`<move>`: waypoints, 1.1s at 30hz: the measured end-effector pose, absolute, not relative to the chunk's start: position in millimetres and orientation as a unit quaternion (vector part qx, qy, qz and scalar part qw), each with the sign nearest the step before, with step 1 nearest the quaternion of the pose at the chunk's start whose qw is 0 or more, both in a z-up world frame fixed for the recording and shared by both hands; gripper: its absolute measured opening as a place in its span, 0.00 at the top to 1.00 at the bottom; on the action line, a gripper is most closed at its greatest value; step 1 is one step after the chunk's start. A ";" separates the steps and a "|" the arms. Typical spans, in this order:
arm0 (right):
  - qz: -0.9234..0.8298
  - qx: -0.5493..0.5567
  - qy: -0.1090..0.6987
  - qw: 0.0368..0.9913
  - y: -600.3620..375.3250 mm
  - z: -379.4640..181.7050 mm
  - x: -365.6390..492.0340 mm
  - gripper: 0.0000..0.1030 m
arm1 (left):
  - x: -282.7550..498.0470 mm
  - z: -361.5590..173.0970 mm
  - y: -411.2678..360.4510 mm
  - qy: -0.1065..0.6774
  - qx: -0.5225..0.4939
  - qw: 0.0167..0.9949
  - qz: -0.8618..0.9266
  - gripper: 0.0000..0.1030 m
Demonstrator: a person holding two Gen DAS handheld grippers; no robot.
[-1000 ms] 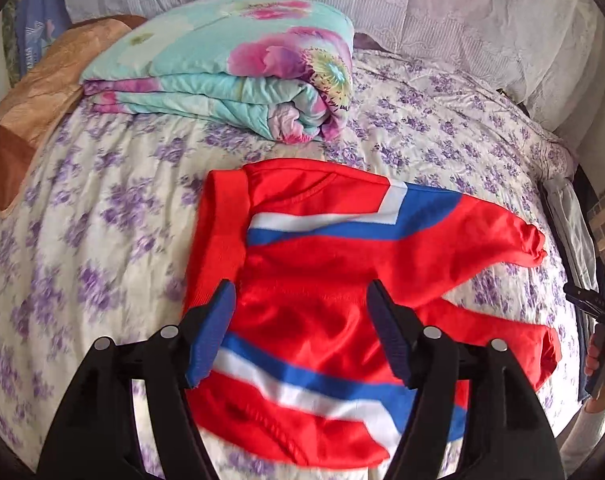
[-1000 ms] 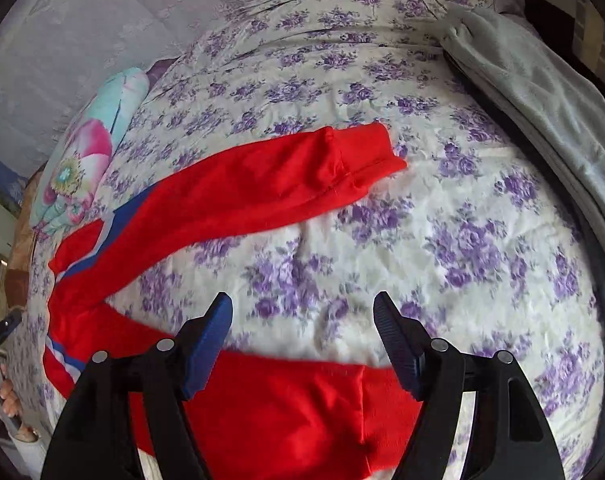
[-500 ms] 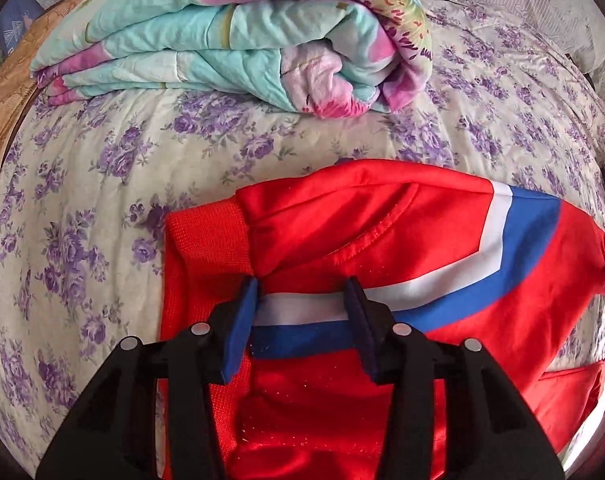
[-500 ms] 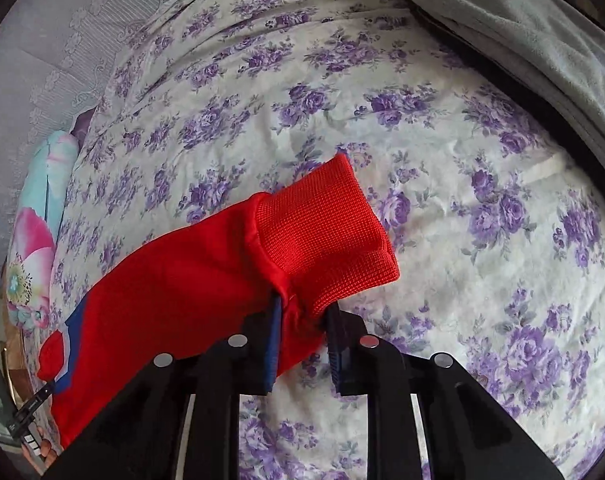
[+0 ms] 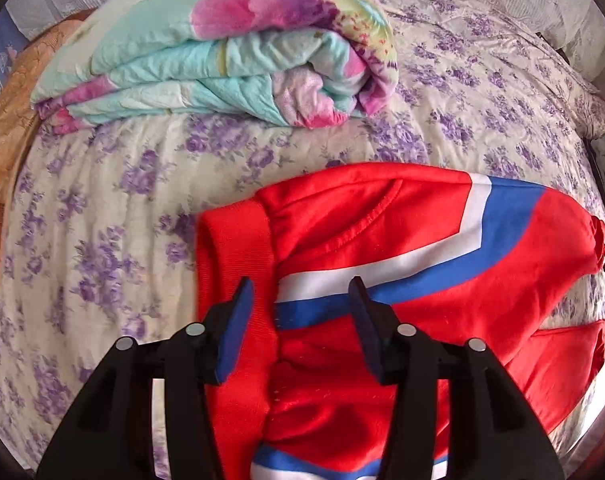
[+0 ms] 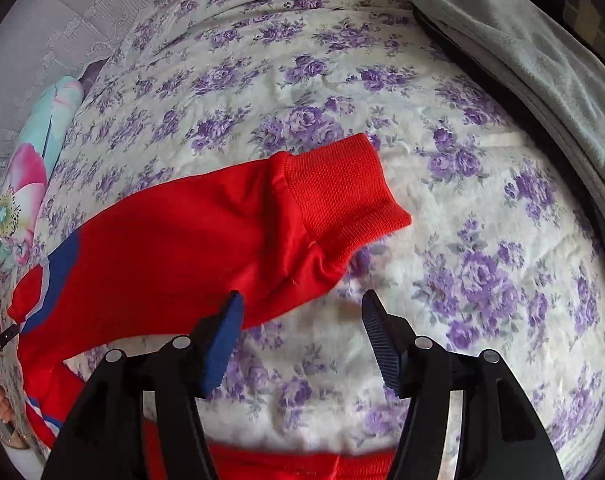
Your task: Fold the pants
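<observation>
Pants point(image 5: 402, 248) lie spread on the bed point(image 5: 114, 208), red with white and blue stripes, and we see them in both views. In the left wrist view the waistband is at the left and the legs run off to the right. The left gripper point(image 5: 302, 300) hangs just over the waist part — its jaws are opening, with red cloth below the gap, and the pads do not press on it. Behind the pants, near them but apart, sits a folded quilt point(image 5: 230, 40) in turquoise and pink.

In the right wrist view one leg stretches across the sheet and ends in a ribbed cuff point(image 6: 342, 192). The right gripper point(image 6: 302, 312) is just below that leg; its jaws are opening too, and no cloth is pinched — the left pad overlaps the lower edge of the leg. A grey blanket point(image 6: 522, 56) lies along the far right edge of the bed.
</observation>
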State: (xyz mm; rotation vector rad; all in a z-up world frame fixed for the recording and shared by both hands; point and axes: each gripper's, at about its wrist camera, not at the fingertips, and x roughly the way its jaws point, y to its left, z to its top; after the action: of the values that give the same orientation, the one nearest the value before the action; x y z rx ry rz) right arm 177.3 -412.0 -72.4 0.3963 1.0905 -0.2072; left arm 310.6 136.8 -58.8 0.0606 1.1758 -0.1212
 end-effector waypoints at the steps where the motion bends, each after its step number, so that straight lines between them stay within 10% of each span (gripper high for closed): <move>1: -0.090 0.186 0.506 0.838 -407.4 -65.3 161.1 0.35 | 310.6 -49.0 142.7 0.543 0.036 0.838 -0.043 0.41; 12: -0.063 0.145 0.496 0.854 -342.3 -27.6 68.9 0.32 | 371.0 -72.9 113.9 0.577 0.120 0.787 -0.182 0.26; 14: -0.063 0.119 0.488 0.863 -331.8 -17.5 74.9 0.32 | 376.3 -86.2 112.6 0.585 0.110 0.779 -0.198 0.37; 16: -0.045 0.094 0.483 0.870 -319.6 -11.0 94.9 0.31 | 376.7 -94.5 110.6 0.578 0.121 0.781 -0.202 0.78; 17: -0.022 0.077 0.478 0.875 -310.2 -8.4 110.4 0.31 | 374.0 -93.5 110.3 0.570 0.120 0.785 -0.212 0.81; 33: 0.310 -0.174 0.548 0.757 -74.0 -69.6 390.5 0.27 | 357.7 -82.7 124.7 0.517 0.090 0.820 -0.228 0.84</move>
State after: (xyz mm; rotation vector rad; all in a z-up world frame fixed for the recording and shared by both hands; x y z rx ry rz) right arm 390.5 -74.0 -69.6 -0.3786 1.1940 0.6766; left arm 357.7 124.7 -82.7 0.1920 1.1010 -0.4847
